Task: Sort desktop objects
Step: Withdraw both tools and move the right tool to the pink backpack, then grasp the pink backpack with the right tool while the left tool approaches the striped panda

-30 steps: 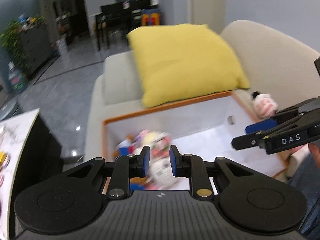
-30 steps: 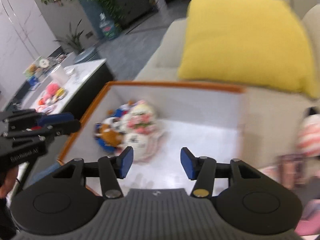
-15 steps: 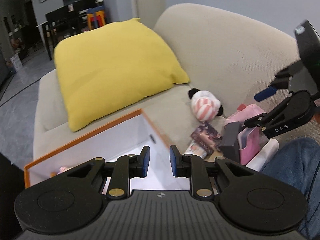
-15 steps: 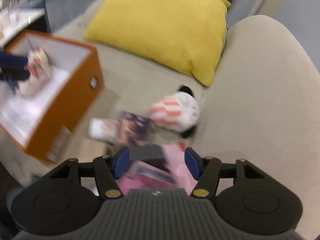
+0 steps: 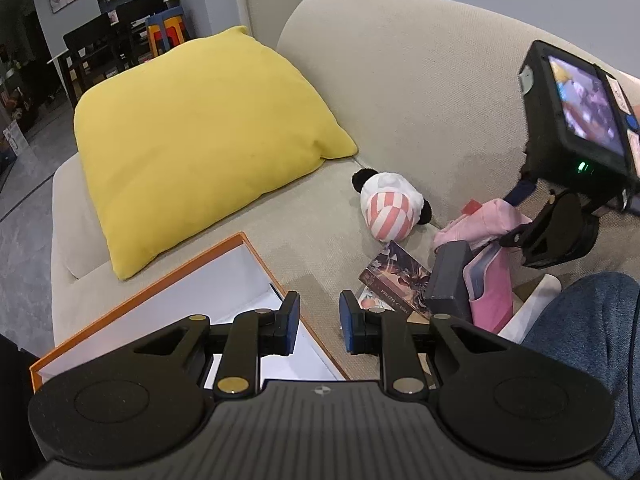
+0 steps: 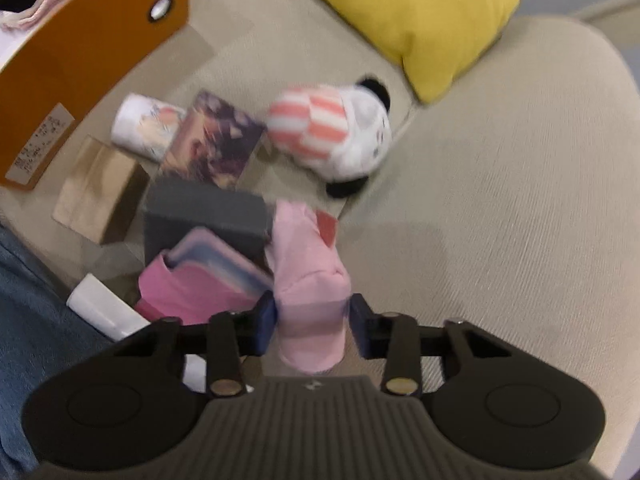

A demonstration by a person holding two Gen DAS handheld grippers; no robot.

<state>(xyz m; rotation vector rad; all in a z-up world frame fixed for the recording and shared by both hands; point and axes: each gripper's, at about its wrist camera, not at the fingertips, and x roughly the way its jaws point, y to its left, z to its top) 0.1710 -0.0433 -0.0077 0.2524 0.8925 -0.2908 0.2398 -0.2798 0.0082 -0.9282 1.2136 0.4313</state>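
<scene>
Pink fabric sits between the pads of my right hand-held gripper (image 6: 312, 322): a soft pink pouch (image 6: 308, 280) lying on the beige sofa (image 6: 500, 200). Its jaws are closing, and the left pad looks to be against the cloth, though the blur keeps me from saying whether both pads press on it yet. My left hand-held gripper (image 5: 319, 322) stands at a narrow gap with nothing in it, hanging over the near corner of the orange box (image 5: 256, 246) with its white inside.

From the right wrist view I see what the left one hides: a brown paper packet (image 6: 96, 192) and a white printed cup (image 6: 140, 126) on its side beside the box wall, plus a white tube (image 6: 100, 308) next to a denim-clad leg (image 6: 36, 300). Only the left wrist view shows the right rig's lit screen (image 5: 584, 100).

Close around the pouch lie a grey box (image 6: 204, 210), a pink case (image 6: 208, 284) leaning on it, a dark photo card (image 6: 216, 140), and a striped panda plush (image 6: 332, 128) just beyond. Behind them a yellow cushion (image 5: 192, 132) leans on the sofa.
</scene>
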